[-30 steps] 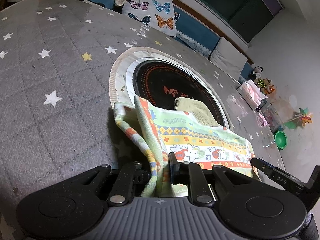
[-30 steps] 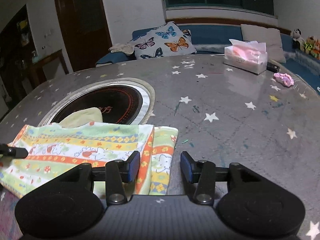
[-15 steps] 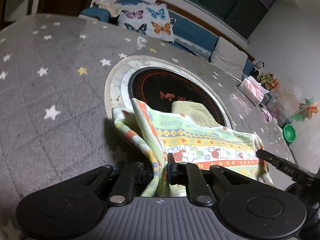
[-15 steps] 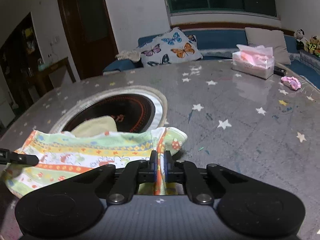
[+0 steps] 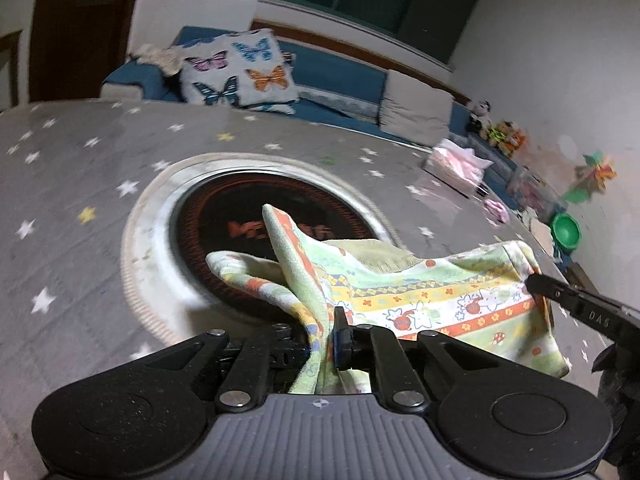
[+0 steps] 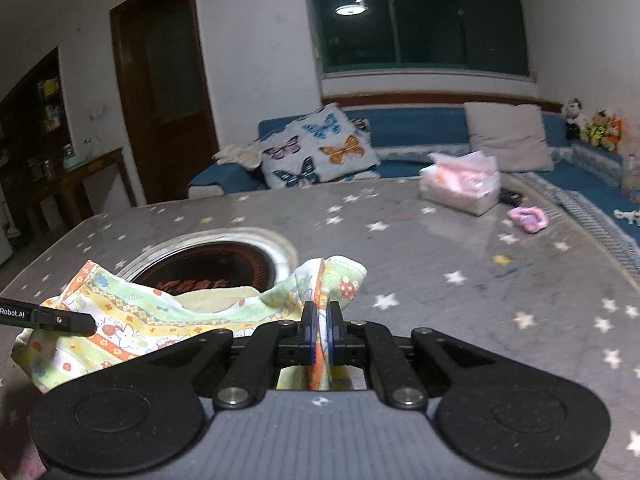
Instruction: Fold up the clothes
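Observation:
A small patterned garment (image 5: 432,292), green and yellow with orange bands and cartoon animals, hangs lifted between my two grippers above the grey star-print table. My left gripper (image 5: 326,334) is shut on one end of it. My right gripper (image 6: 320,330) is shut on the other end (image 6: 320,280); its finger shows at the right in the left wrist view (image 5: 576,308). The garment (image 6: 132,320) sags in the middle. A pale yellow-green cloth (image 6: 216,296) lies under it on the table.
A round black induction cooktop (image 5: 240,220) with a pale ring is set into the table (image 6: 460,300) under the garment. A tissue box (image 6: 460,188) and a pink item (image 6: 528,218) lie at the far right. A blue sofa with a butterfly pillow (image 6: 320,152) stands behind.
My right gripper closed on the garment's end. Both grippers then lifted, so the garment came up off the table and now hangs between them.

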`<state>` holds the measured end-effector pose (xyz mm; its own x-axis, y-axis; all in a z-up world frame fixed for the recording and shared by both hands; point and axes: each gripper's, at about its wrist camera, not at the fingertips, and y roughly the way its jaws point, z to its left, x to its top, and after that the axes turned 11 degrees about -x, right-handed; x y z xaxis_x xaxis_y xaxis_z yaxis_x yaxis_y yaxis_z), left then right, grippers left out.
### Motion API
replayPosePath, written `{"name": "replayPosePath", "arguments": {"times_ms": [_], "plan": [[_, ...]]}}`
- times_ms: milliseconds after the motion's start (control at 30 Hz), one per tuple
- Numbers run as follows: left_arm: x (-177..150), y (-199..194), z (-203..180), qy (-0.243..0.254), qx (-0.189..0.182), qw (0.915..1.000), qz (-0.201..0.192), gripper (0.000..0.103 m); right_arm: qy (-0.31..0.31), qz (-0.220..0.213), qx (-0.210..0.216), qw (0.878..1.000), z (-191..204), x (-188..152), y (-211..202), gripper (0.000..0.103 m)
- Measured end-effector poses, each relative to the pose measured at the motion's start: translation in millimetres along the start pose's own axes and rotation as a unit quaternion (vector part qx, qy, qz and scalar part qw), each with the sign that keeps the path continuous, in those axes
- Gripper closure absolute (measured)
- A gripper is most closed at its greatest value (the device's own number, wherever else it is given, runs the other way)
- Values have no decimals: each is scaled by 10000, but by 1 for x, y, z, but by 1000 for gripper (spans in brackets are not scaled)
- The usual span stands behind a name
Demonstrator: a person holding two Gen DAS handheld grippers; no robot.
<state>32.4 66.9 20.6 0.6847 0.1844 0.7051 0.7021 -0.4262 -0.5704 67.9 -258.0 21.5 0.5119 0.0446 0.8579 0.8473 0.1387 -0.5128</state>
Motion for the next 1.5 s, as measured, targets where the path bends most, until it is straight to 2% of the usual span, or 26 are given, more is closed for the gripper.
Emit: {"name": "replayPosePath", "arguments": {"times_ms": [500, 667, 1500], "plan": [[17, 41, -76, 870, -188, 9960, 96, 93, 200, -410, -671, 9967, -60, 14, -27, 99], [20, 52, -94, 1072, -222, 9939, 93, 93, 164, -398, -771, 9961, -71, 11, -28, 99], [34, 111, -159, 1822, -317, 9824, 262, 93, 381, -619, -1350, 9882, -130, 24, -28, 99]]}}
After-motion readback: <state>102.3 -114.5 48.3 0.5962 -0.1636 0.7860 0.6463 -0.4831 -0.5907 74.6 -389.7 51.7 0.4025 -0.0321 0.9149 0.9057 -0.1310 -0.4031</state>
